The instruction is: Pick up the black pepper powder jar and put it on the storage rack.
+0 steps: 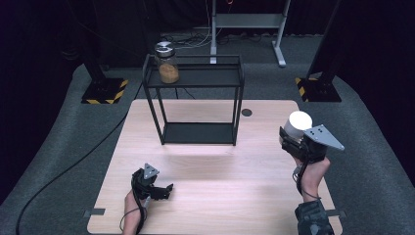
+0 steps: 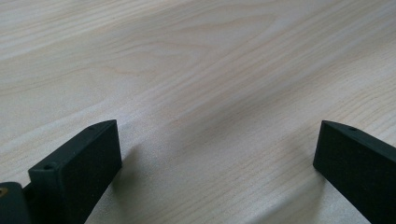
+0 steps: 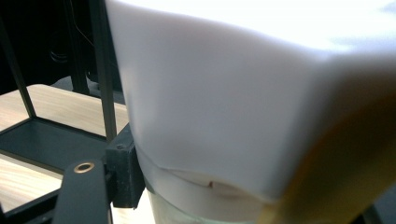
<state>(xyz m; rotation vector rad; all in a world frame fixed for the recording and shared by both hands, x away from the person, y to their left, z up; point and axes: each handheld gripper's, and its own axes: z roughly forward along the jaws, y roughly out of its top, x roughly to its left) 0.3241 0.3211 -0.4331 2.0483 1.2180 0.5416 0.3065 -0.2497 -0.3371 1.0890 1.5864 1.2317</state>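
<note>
Your right claw is clamped on a white-lidded jar, jaws pressed against it just below the lid, at the right side of the table. From the right gripper view the white lid sits hard up against the camera, with one jaw touching its side. Your left claw rests low over the near left of the table, jaws spread wide, nothing between them. A black shelf rack stands at the far middle, with a second jar on its top shelf.
</note>
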